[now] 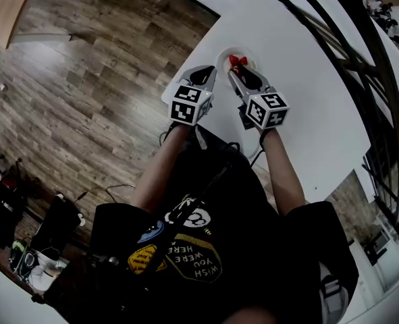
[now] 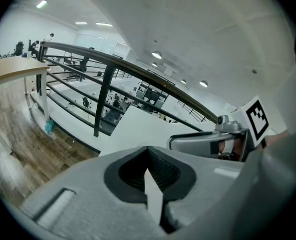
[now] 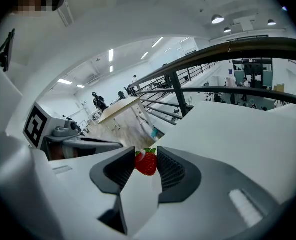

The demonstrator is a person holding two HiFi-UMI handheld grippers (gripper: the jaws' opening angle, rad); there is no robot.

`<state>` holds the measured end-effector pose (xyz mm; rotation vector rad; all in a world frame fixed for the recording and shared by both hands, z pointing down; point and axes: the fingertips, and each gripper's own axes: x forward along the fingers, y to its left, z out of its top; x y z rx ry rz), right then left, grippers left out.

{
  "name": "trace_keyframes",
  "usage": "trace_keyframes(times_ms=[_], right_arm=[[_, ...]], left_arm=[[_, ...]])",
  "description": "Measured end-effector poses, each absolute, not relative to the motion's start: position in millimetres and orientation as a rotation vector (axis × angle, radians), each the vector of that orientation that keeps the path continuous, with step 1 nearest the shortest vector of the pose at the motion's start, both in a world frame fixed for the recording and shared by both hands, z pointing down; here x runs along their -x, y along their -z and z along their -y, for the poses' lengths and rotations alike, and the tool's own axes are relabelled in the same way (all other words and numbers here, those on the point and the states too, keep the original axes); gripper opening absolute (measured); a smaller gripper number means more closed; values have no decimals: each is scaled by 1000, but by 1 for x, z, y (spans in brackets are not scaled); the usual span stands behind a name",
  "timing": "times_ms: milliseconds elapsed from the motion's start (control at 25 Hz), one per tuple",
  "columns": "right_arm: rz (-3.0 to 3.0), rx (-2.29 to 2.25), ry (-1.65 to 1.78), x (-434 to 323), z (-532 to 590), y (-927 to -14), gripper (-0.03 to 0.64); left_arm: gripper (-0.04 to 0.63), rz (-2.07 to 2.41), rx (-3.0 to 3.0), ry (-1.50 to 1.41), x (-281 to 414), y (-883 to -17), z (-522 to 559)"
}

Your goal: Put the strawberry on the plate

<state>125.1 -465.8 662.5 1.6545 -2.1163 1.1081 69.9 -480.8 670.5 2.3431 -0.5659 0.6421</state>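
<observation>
Strawberry (image 3: 145, 163) is clamped by the right gripper (image 3: 146, 153) over the plate (image 1: 223, 54) (by the desk (image 1: 300, 79) corner); left gripper (image 2: 148, 150) is closed, empty

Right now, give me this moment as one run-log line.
right gripper: shut on strawberry | strawberry: over plate, not yet released | left gripper: shut, empty, beside plate

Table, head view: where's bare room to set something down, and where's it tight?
Free: the wide white stretch of table beyond the plate toward the far edge, and the area right of the right gripper out to the table's side edge. Crowded: the near-left corner, where plate, gripped strawberry and shut left gripper bunch together.
</observation>
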Motion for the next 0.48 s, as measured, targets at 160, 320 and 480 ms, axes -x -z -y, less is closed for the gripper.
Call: trace_keyframes(times_ms=[160, 320, 480], right_arm=[[2075, -1621, -1120, -123, 470, -679, 143], [2038, -1612, -1128, -123, 474, -696, 143], [2006, -1602, -1135, -124, 476, -711, 143]], left_arm=[[2, 549, -2325, -621, -72, -678, 487], [2, 524, -2321, -630, -76, -690, 492], [2, 502, -2306, -660, -79, -703, 489]])
